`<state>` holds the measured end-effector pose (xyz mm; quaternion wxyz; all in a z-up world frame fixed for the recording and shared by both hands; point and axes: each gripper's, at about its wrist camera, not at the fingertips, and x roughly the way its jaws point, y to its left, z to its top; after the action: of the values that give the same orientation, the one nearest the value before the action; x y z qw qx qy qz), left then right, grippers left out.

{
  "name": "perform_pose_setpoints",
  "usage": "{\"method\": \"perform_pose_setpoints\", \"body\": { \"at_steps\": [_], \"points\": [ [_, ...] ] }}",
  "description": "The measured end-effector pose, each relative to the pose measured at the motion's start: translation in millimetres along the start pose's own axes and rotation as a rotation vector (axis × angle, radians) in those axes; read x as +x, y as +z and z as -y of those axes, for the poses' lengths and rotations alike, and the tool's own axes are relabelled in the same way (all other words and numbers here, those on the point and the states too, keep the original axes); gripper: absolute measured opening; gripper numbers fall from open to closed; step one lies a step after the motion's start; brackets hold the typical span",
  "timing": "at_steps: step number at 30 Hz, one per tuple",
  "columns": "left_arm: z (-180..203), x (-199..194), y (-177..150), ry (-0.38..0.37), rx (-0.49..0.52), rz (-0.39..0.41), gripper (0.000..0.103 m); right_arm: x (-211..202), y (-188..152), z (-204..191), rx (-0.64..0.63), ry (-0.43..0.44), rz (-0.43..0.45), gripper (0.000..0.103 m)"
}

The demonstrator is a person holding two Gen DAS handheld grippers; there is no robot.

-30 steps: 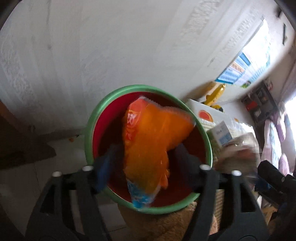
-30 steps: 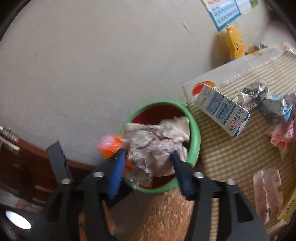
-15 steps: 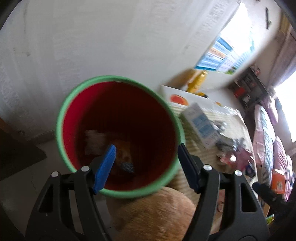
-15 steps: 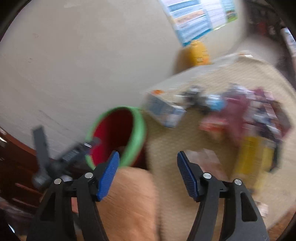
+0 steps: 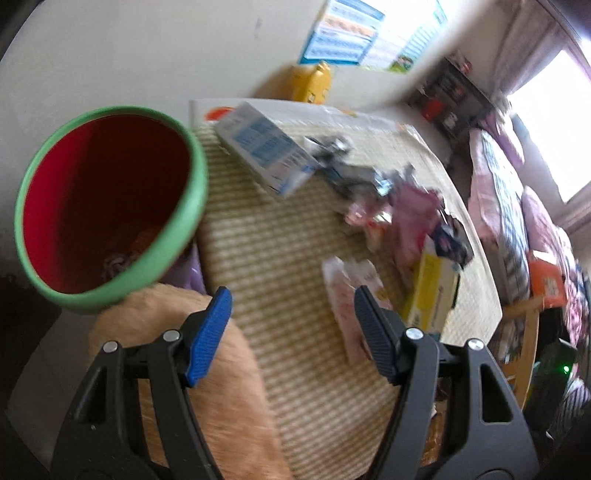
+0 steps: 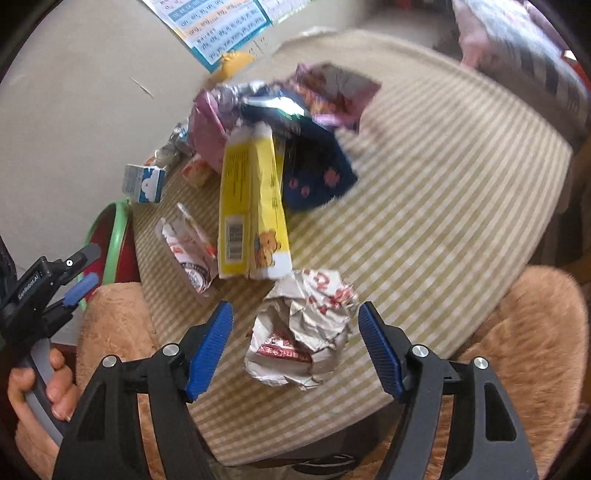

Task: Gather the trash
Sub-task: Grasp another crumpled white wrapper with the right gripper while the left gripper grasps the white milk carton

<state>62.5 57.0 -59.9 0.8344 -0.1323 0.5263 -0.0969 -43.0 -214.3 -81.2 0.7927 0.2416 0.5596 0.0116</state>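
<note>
A red bin with a green rim [image 5: 192, 177] stands at the left edge of a striped table [image 5: 280, 251]; trash lies at its bottom. It also shows in the right wrist view [image 6: 118, 236]. My left gripper [image 5: 291, 332] is open and empty over the table's near edge, right of the bin. My right gripper [image 6: 295, 347] is open, its jaws on either side of a crumpled white and red wrapper [image 6: 306, 328], apart from it. A yellow carton [image 6: 251, 206], a flattened white wrapper [image 6: 188, 251], a blue and white milk carton [image 5: 266, 151] and several foil packets [image 6: 295, 110] lie on the table.
A furry tan cushion [image 5: 184, 369] sits below the table edge by the bin; another [image 6: 535, 332] is at the right. My left gripper also shows in the right wrist view [image 6: 79, 280], held by a hand. A wall with posters [image 5: 343, 33] stands behind the table.
Both grippers let their trash fall into the bin and opened. Both then swung right, away from the bin, over the table. The right one now straddles the crumpled wrapper.
</note>
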Motion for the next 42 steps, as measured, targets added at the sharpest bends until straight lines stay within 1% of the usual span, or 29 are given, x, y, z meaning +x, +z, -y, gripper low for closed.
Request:
{"method": "perform_pose_setpoints", "body": {
  "at_steps": [2, 5, 6, 7, 10, 14, 15, 19, 20, 23, 26, 28, 29, 30, 32, 34, 36, 38, 39, 41, 42],
  "points": [
    [10.2, 4.7, -4.1, 0.003, 0.015, -0.013, 0.066, 6.5, -1.9, 2.7, -0.002, 0.003, -0.017, 0.068],
    [22.5, 14.2, -8.1, 0.019, 0.039, -0.039, 0.066, 8.6, -6.4, 2.9, -0.012, 0.018, -0.023, 0.052],
    [22.2, 15.1, -7.7, 0.03, 0.041, -0.031, 0.066, 7.6, -6.1, 4.9, -0.013, 0.035, -0.014, 0.046],
    [21.0, 15.0, -5.0, 0.047, 0.039, -0.016, 0.066, 3.3, -6.7, 5.1, -0.018, 0.049, 0.002, 0.044],
    [7.6, 13.4, 11.0, 0.092, -0.019, 0.034, 0.066, -6.3, -8.8, 11.2, -0.033, 0.057, 0.041, 0.043],
    [-11.0, 18.9, 46.5, 0.128, -0.131, 0.081, 0.066, -6.4, -8.8, 17.4, -0.03, 0.076, 0.041, 0.043],
    [-12.4, 20.9, 54.9, 0.134, -0.141, 0.093, 0.066, -7.2, -9.0, 17.9, -0.033, 0.078, 0.044, 0.043],
    [-10.7, 36.9, 93.7, 0.211, -0.145, 0.14, 0.066, -6.4, -7.9, 16.9, -0.041, 0.095, 0.054, 0.044],
    [-10.9, 41.0, 99.0, 0.222, -0.151, 0.141, 0.067, -5.3, -7.2, 17.0, -0.04, 0.099, 0.054, 0.044],
    [-15.4, 59.5, 118.7, 0.25, -0.192, 0.121, 0.067, -7.3, -8.6, 23.0, -0.027, 0.114, 0.053, 0.044],
    [-17.0, 77.7, 129.6, 0.275, -0.202, 0.082, 0.067, -9.9, -8.3, 29.2, -0.016, 0.128, 0.051, 0.044],
    [-19.9, 89.0, 134.2, 0.292, -0.21, 0.055, 0.068, -10.6, -8.7, 32.4, -0.009, 0.139, 0.048, 0.044],
    [-22.7, 94.7, 135.7, 0.3, -0.225, 0.043, 0.073, -11.2, -8.9, 33.8, -0.007, 0.143, 0.047, 0.044],
    [-24.7, 97.2, 135.3, 0.306, -0.24, 0.039, 0.076, -10.9, -8.9, 34.8, -0.005, 0.146, 0.046, 0.044],
    [-30.7, 103.8, 136.9, 0.299, -0.282, 0.025, 0.076, -10.7, -8.4, 36.9, -0.002, 0.151, 0.042, 0.044],
    [-33.3, 109.4, 139.1, 0.298, -0.302, 0.009, 0.076, -11.0, -7.6, 38.9, 0.001, 0.157, 0.036, 0.044],
    [-34.3, 115.4, 141.1, 0.305, -0.301, -0.012, 0.078, -10.5, -7.2, 40.0, 0.006, 0.161, 0.031, 0.044],
    [-31.2, 117.1, 142.6, 0.315, -0.283, -0.017, 0.078, -10.5, -6.4, 39.9, 0.009, 0.163, 0.03, 0.044],
    [-29.6, 117.5, 142.8, 0.31, -0.275, -0.02, 0.073, -10.5, -6.2, 40.0, 0.008, 0.162, 0.031, 0.044],
    [-25.3, 116.5, 141.6, 0.282, -0.26, -0.028, 0.057, -10.7, -5.8, 40.2, 0.009, 0.16, 0.032, 0.044],
    [-22.1, 115.1, 139.1, 0.279, -0.246, -0.029, 0.057, -10.1, -4.9, 39.7, 0.008, 0.158, 0.034, 0.044]
  ]
}}
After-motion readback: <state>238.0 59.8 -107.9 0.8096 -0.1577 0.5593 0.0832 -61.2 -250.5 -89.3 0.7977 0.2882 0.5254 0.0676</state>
